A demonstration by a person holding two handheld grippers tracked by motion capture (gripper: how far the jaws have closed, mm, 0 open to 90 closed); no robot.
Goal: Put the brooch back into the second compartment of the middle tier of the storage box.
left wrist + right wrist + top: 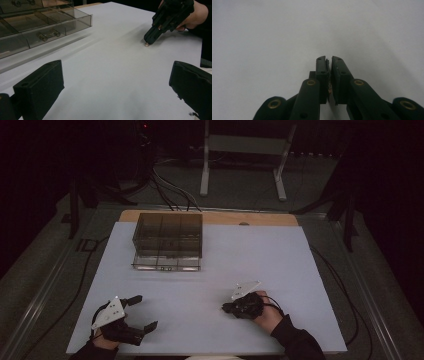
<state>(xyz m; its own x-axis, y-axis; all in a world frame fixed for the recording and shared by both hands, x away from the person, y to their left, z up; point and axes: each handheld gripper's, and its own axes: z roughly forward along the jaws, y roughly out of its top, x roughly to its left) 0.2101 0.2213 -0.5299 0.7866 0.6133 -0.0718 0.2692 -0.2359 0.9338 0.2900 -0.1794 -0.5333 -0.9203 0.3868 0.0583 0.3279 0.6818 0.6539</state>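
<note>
My right gripper (225, 308) rests low on the white table (250, 255), right of centre, with a hand around it. Its jaws are shut on a small brass-coloured part (330, 88), a sliver of which shows between the pads (322, 67). In the left gripper view the right gripper's tip (148, 41) touches the table, and the small part (146, 45) peeks out below it. My left gripper (146, 312) lies at the near left with its jaws wide open and nothing between them (117, 75).
A smoky transparent organizer box (167, 237) with several compartments stands at the far left of the table. One compartment holds a small metal piece (48, 35). Cables and a white stand (240, 155) lie on the dark floor beyond the table.
</note>
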